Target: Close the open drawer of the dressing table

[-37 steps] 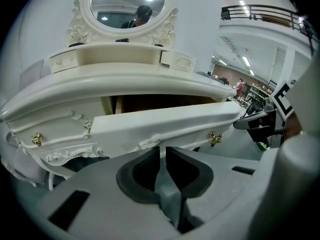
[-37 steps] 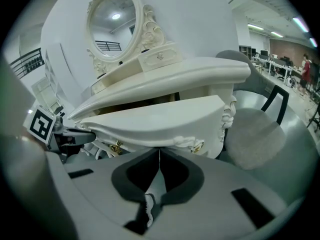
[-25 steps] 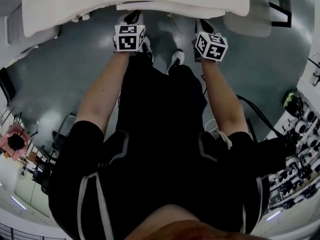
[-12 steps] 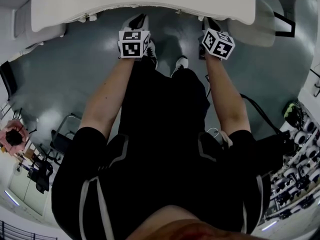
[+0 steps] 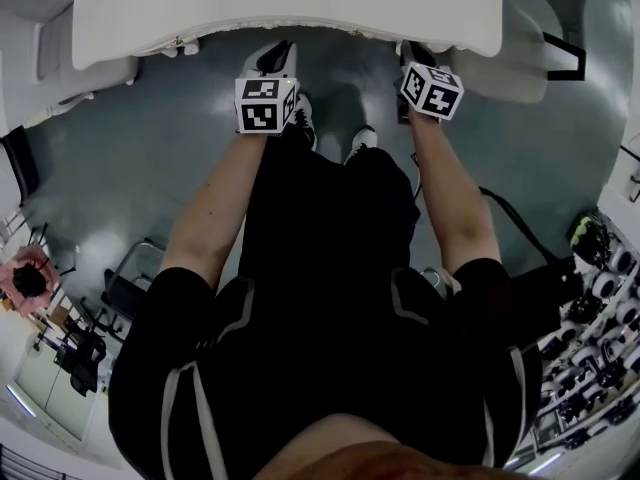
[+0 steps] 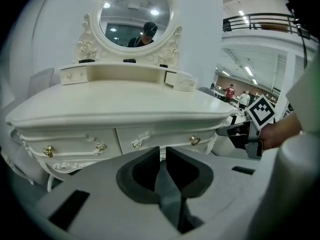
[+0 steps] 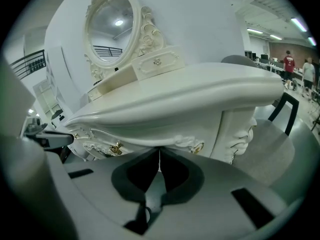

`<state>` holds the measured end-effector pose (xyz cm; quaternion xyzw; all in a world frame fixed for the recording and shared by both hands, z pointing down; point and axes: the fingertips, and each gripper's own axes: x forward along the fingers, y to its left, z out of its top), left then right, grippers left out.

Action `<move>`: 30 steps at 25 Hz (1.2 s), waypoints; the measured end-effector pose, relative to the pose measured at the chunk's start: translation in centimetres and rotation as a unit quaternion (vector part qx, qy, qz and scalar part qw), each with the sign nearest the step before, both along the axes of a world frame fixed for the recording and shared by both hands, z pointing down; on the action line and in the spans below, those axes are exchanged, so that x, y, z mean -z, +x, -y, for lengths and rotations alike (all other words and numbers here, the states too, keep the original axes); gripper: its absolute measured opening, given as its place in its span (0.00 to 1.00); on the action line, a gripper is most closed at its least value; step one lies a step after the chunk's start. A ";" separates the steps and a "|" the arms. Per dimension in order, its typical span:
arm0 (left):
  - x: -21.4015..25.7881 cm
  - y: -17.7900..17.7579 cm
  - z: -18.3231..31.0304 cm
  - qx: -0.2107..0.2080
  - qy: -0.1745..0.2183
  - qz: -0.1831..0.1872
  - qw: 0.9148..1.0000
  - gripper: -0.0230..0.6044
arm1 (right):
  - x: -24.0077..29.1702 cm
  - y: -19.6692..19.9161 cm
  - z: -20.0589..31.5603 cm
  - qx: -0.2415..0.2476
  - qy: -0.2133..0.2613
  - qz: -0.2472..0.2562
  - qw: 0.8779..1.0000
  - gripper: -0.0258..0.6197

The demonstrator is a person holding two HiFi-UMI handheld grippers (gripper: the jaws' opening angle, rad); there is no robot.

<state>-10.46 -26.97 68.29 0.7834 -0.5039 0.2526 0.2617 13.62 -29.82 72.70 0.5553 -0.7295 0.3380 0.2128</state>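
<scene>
The white dressing table (image 5: 290, 3) fills the top of the head view, its front edge just beyond both grippers. In the left gripper view its drawer fronts (image 6: 165, 136) with gold knobs (image 6: 194, 141) all sit flush under the tabletop; none stands out. My left gripper (image 6: 162, 151) is shut and empty, a short way from the middle drawer. My right gripper (image 7: 159, 159) is also shut and empty, below the table's right corner (image 7: 240, 119). Seen from the head, the left gripper (image 5: 272, 63) and the right gripper (image 5: 412, 56) hover side by side at the table's edge.
An oval mirror (image 6: 135, 14) and small upper drawers (image 6: 74, 74) stand on the tabletop. A white chair (image 5: 520, 38) is right of the table, another seat (image 5: 95, 63) to its left. Shelves of gear (image 5: 595, 268) line the right. A cable (image 5: 520, 233) crosses the grey floor.
A drawer front that stuck out under the table's edge one second ago no longer shows. Both grippers sit slightly back from the edge, still shut.
</scene>
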 end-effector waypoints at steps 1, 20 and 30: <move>0.3 0.1 0.0 -0.002 0.003 -0.002 1.000 0.10 | 0.1 0.1 0.0 0.005 -0.001 -0.003 1.000 0.06; 17.5 6.2 -0.2 -0.052 0.107 -0.108 0.987 0.10 | 14.1 1.8 -5.4 0.044 0.031 0.055 0.997 0.06; 28.6 8.9 -0.5 -0.106 0.196 -0.135 0.965 0.10 | 27.4 2.9 -6.5 0.078 0.115 0.052 0.989 0.05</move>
